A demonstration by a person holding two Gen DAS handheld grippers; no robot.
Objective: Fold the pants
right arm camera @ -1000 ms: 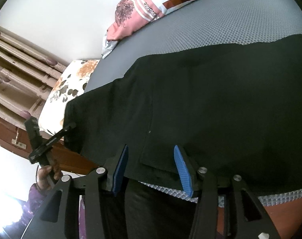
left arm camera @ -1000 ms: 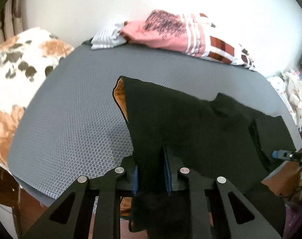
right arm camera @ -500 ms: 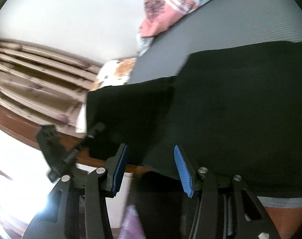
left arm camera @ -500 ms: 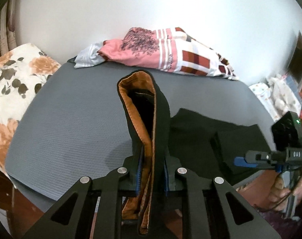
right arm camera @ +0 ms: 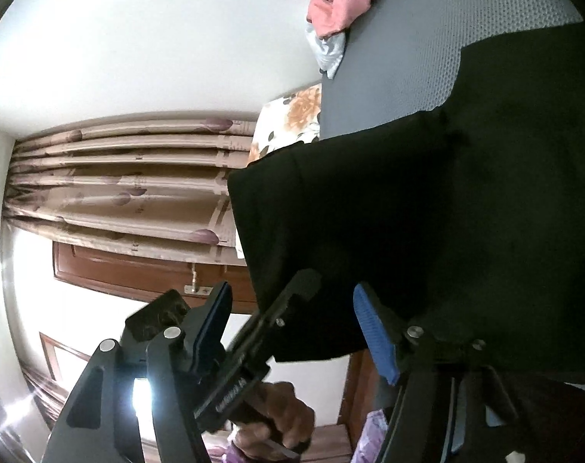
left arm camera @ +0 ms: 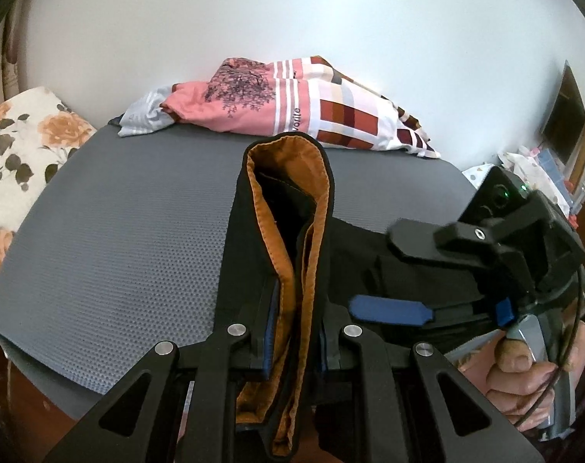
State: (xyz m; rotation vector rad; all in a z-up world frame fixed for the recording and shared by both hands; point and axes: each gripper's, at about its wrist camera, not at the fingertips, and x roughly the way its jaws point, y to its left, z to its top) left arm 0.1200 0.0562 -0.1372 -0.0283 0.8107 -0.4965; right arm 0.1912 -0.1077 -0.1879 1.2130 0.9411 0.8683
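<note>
The black fabric pants with an orange-brown lining (left arm camera: pixel 292 270) are lying partly on the grey honeycomb-textured mat (left arm camera: pixel 118 231), with a doubled edge rising at its near edge. The left tool (left arm camera: pixel 294 332) is pinching that edge. The right tool (right arm camera: pixel 292 332) is hovering spread beside the hanging cloth, gripping nothing.

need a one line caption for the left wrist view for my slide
Left gripper shut on the black pants, orange lining showing, lifted over the grey mat; right gripper open alongside.
</note>
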